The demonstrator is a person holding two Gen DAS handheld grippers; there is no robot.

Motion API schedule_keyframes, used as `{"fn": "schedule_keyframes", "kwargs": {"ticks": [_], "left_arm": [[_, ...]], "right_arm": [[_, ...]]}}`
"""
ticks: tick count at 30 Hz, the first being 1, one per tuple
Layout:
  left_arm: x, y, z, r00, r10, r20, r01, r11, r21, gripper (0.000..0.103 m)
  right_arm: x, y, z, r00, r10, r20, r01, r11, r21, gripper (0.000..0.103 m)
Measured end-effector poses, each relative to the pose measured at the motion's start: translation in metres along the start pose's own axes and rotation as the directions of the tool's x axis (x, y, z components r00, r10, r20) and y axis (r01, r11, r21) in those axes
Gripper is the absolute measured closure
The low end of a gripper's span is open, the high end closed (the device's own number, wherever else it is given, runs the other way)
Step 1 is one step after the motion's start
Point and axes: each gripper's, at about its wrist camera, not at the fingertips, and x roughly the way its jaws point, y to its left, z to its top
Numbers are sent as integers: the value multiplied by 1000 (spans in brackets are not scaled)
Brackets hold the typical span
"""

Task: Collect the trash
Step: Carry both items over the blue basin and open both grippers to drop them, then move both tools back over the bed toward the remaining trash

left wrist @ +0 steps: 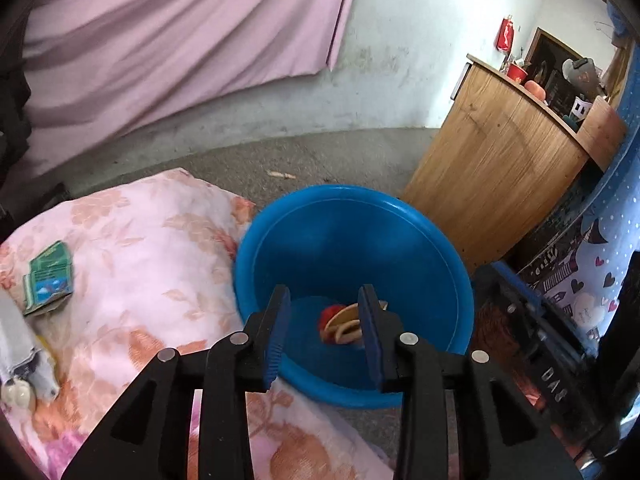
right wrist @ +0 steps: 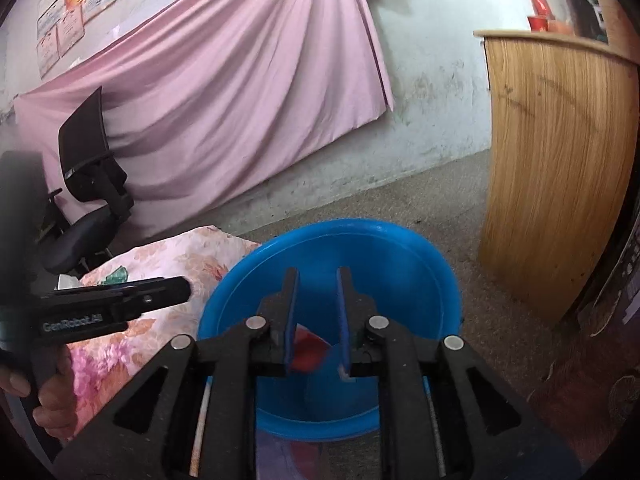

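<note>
One blue basin (left wrist: 352, 240) stands on the floor at the bed's (left wrist: 132, 240) edge, with one red-and-tan piece of trash (left wrist: 340, 324) in its bottom. Both hand-held grippers hover above it: the left hand-held gripper (left wrist: 325, 332) wide open, empty; the right hand-held gripper (right wrist: 317, 320) parted narrower, empty. One green packet (left wrist: 48, 276) lies at nine o'clock.

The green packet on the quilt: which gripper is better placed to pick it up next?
Left, probably. The left gripper is open and empty above the basin, and the green packet lies on the quilt on its side. The right gripper hangs over the basin's far side, farther from the packet.
</note>
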Motion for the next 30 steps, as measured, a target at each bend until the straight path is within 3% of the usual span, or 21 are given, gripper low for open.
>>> {"fn": "schedule_keyframes", "kwargs": {"ticks": [4,15,18,20,23,25,30], "left_arm": [[-20,8,-16,998,9,66,-7,1000,-27,62],[-61,18,-43,977,74,198,-67,997,-41,47],[-65,19,-46,973,86,215,-77,996,-49,38],[-67,19,-47,970,97,224,-87,995,-54,22],[-71,20,-49,960,132,248,-117,990,-77,15],[-74,20,-50,955,152,257,-131,987,-94,7],[-88,23,-56,932,183,313,-154,981,-115,5]], "right_arm": [[-15,-3,-1,999,-20,27,20,1000,-4,37],[-46,1,6,991,-68,111,71,997,-24,25],[-53,1,7,989,-66,135,69,997,-16,17],[-55,0,7,988,-66,140,68,998,-13,13],[-56,-1,6,987,-67,144,69,998,-4,0],[-57,-2,5,987,-69,148,68,998,12,0],[-56,-3,1,988,-76,133,71,997,41,0]]}}
